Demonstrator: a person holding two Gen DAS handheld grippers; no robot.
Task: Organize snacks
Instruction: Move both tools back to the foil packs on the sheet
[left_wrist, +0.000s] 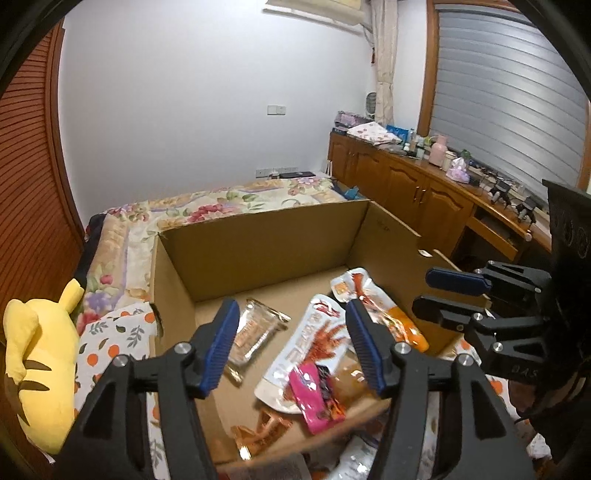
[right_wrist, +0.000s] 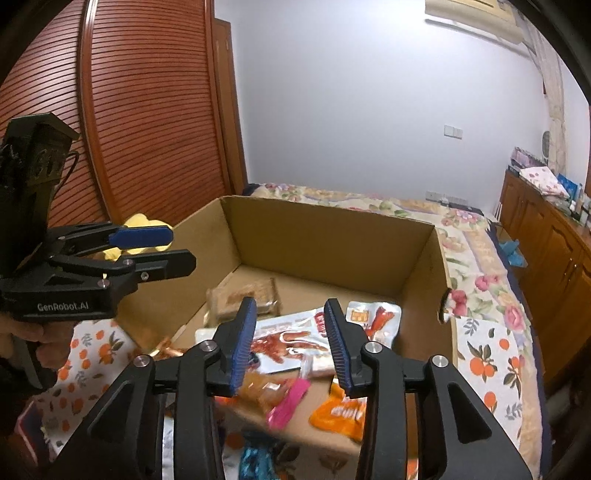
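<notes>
An open cardboard box (left_wrist: 258, 240) stands on the bed with several snack packets lying flat inside. Among them are a clear packet of biscuits (left_wrist: 255, 332), a white packet printed with red (left_wrist: 314, 339), an orange-and-white one (left_wrist: 369, 299) and a pink packet (left_wrist: 314, 398), blurred, near the front wall. My left gripper (left_wrist: 291, 343) hangs open over the box's near edge with nothing between its pads. My right gripper (right_wrist: 290, 343) is open too, above the blurred pink packet (right_wrist: 290, 400) and an orange packet (right_wrist: 340, 410). Each gripper shows side-on in the other's view: the right gripper (left_wrist: 454, 295) and the left gripper (right_wrist: 155, 247).
A yellow plush toy (left_wrist: 40, 362) lies left of the box on the orange-print sheet (right_wrist: 487, 354). More packets (left_wrist: 354, 458) lie outside the box's front wall. Wooden cabinets (left_wrist: 406, 184) run along the right and a louvred wardrobe door (right_wrist: 147, 110) along the left. A hand (right_wrist: 40, 343) holds the left gripper.
</notes>
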